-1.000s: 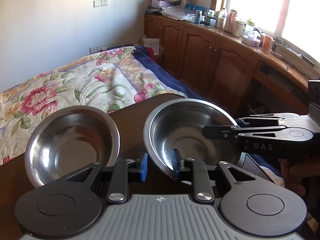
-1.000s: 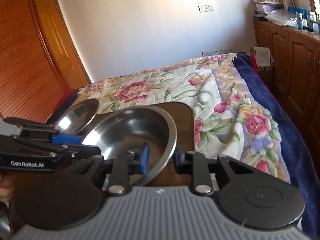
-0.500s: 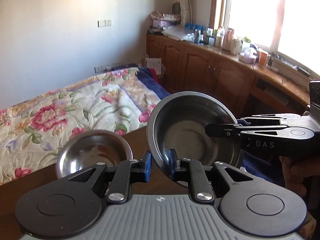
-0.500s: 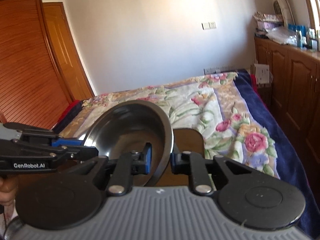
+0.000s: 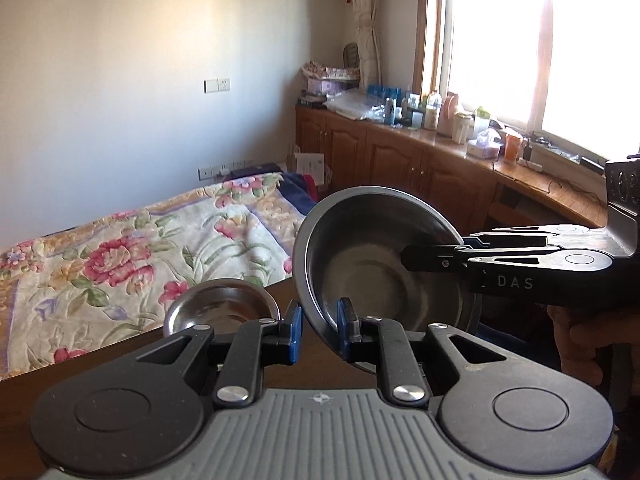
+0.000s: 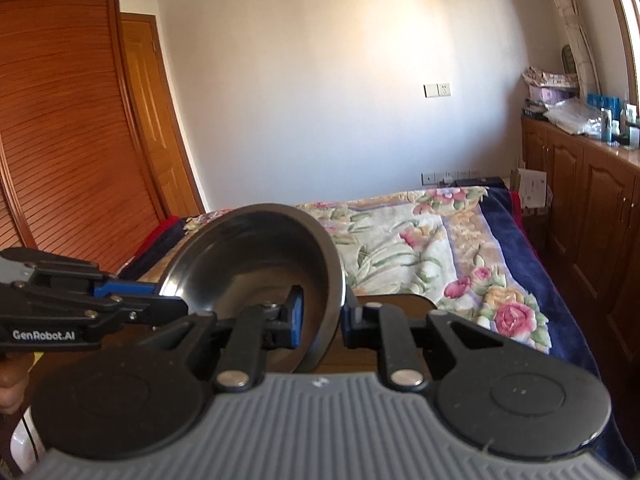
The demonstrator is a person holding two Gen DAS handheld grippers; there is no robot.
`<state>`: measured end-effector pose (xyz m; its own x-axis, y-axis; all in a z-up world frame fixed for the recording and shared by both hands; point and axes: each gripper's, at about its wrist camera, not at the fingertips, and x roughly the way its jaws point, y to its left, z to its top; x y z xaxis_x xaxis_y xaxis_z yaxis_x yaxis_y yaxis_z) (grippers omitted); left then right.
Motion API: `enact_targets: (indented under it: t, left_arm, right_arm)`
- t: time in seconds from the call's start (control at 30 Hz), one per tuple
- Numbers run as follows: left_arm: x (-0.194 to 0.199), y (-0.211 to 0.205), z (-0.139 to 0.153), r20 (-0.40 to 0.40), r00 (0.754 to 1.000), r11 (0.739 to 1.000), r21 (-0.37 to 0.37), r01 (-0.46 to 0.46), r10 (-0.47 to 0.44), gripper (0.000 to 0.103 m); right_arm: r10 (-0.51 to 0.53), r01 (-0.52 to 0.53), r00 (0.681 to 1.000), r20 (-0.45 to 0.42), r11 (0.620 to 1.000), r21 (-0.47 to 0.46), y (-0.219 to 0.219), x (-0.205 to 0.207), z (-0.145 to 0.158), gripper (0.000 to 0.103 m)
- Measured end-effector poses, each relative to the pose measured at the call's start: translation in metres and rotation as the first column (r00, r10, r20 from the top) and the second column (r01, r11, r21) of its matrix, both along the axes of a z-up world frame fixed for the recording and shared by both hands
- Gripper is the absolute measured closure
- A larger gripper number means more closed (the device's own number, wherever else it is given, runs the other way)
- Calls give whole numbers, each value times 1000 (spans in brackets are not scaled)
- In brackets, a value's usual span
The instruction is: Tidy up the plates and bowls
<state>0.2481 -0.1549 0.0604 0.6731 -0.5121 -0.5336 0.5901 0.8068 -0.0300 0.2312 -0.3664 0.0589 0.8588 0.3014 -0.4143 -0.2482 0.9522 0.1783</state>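
Steel bowl [image 5: 384, 264], large and shiny, lifted clear of the tabletop [image 5: 120, 360] and tipped so that the hollow faces the near side. Gripped at two places on the rim. Near-left rim pinched between the blue-padded fingers [image 5: 295, 326] of the left tool [image 5: 318, 326], one pad outside the wall, the other inside, jaws narrow around the thin metal. Right rim pinched by the right tool [image 5: 464, 246], reaching in from the right edge of the left wrist view with its black fingers lying across the bowl's inside. In the right wrist view, the same bowl [image 6: 256, 264] seen from the other side: rim caught between the right tool [image 6: 320, 320] pads, narrow as well, with the left tool [image 6: 158, 300] coming in from the left and clamped on the far-left rim.

Second steel bowl [image 5: 222, 306], smaller in view, resting flat on the dark wooden tabletop, left of the lifted one and lower, apart from it.

Part of a hand [image 5: 576, 332] visible under the right tool at the right edge.

Beyond the tabletop, a bed [image 5: 132, 256] under a floral quilt with a dark blue border. Farther right, wooden cabinets [image 5: 400, 160] along the wall, their top crowded with bottles and boxes, under a bright window [image 5: 560, 40]. Far left in the right wrist view, a slatted wooden door [image 6: 60, 140].
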Motion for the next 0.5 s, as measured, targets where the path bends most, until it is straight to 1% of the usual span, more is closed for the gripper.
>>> enact_targets:
  t: [0.3, 0.5]
  left_arm:
    - [-35, 22, 10, 26, 1000, 1000, -26, -15, 15, 83]
    - [-59, 33, 11, 42, 999, 999, -44, -17, 19, 83]
  right_arm:
    - [16, -15, 999, 29, 1000, -26, 16, -26, 11, 82]
    - [20, -18, 999, 46, 999, -43, 24, -44, 15, 82]
